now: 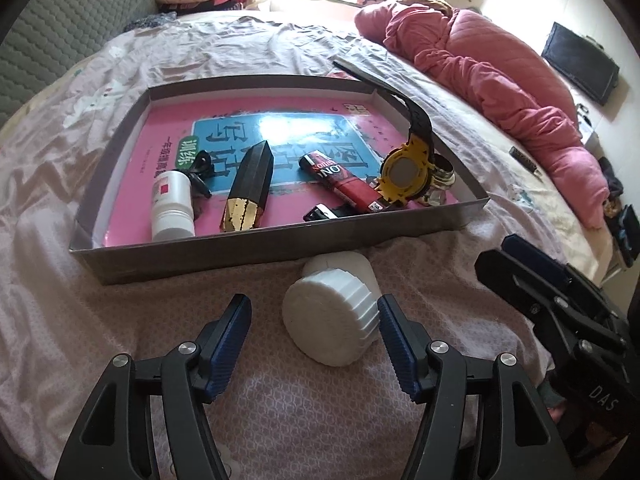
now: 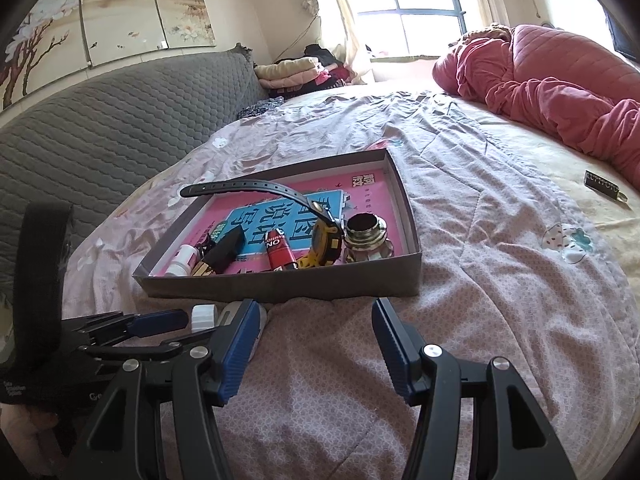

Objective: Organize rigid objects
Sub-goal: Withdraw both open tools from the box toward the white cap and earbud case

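While wide open, left gripper (image 1: 314,334) around white bottle (image 1: 332,312).

On the bed (image 1: 100,152): a tray (image 1: 280,246) holding bottle (image 1: 171,206), lighter (image 1: 344,184), watch (image 1: 404,174); just before it, a jar (image 1: 332,312); behind, a quilt (image 1: 480,64).

Sunlit window (image 2: 412,4) behind bed (image 2: 500,216) with grey headboard (image 2: 120,120).
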`<control>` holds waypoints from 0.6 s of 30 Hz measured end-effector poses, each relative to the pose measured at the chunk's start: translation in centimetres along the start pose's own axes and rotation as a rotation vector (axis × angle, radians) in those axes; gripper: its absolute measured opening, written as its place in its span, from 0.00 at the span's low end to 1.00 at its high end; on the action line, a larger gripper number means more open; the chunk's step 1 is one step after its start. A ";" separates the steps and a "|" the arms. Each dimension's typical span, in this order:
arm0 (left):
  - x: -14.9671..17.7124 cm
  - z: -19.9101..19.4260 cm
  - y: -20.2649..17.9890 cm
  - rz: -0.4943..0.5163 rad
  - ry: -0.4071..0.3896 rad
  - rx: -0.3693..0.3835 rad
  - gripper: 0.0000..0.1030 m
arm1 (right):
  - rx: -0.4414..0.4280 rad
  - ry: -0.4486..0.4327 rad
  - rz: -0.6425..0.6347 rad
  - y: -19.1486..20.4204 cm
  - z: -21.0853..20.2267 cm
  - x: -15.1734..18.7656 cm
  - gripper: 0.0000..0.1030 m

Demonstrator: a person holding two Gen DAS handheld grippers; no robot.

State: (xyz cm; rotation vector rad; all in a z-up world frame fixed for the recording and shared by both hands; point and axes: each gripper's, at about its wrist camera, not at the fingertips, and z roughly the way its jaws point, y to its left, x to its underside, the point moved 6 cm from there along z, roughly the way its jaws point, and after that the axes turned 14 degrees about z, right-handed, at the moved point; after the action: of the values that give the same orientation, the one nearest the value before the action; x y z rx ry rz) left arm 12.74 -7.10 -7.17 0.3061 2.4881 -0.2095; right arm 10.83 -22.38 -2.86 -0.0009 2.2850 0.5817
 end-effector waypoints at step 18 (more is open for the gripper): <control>0.9 -0.1 1.4 -0.049 -0.014 0.072 0.67 | 0.003 0.052 -0.063 1.4 1.4 1.2 0.56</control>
State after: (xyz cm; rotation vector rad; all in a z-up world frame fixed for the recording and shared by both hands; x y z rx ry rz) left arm 12.37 -5.57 -7.69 0.2724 2.4802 -0.3212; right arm 10.71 -20.37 -3.96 -0.0870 2.3268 0.5518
